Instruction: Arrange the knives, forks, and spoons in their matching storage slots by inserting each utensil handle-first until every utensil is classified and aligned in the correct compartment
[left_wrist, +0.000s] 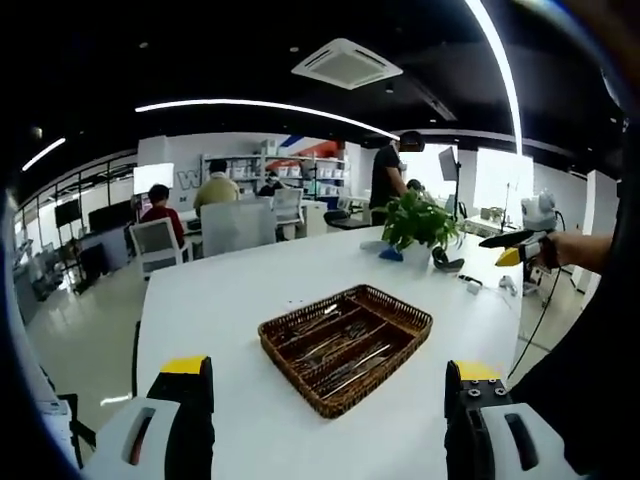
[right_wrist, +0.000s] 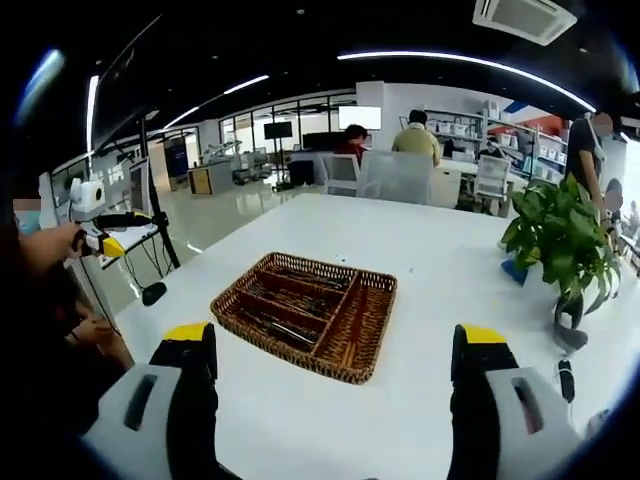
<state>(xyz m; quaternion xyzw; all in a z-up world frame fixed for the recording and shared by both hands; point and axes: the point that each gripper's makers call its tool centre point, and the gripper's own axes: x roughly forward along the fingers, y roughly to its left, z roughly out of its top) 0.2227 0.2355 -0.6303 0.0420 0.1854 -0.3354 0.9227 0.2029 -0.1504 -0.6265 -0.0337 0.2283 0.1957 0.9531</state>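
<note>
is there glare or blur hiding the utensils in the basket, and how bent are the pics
Left gripper view: ceiling light strips bow with fisheye; the wicker basket is fairly sharp, utensils catching small glints, types hard to tell. Right gripper view: the white table is bright but not washed out; the plant stretches near the edge; basket contents dark, low detail.

open office | desks (left_wrist: 215, 225), shelving (left_wrist: 300, 175), ceiling strip lights (left_wrist: 260, 105)

Your left hand-held gripper (left_wrist: 330, 400) hovers with jaws spread over the white desk (left_wrist: 230, 300), facing the wicker basket (left_wrist: 345, 345) of utensils (left_wrist: 340, 352).
</note>
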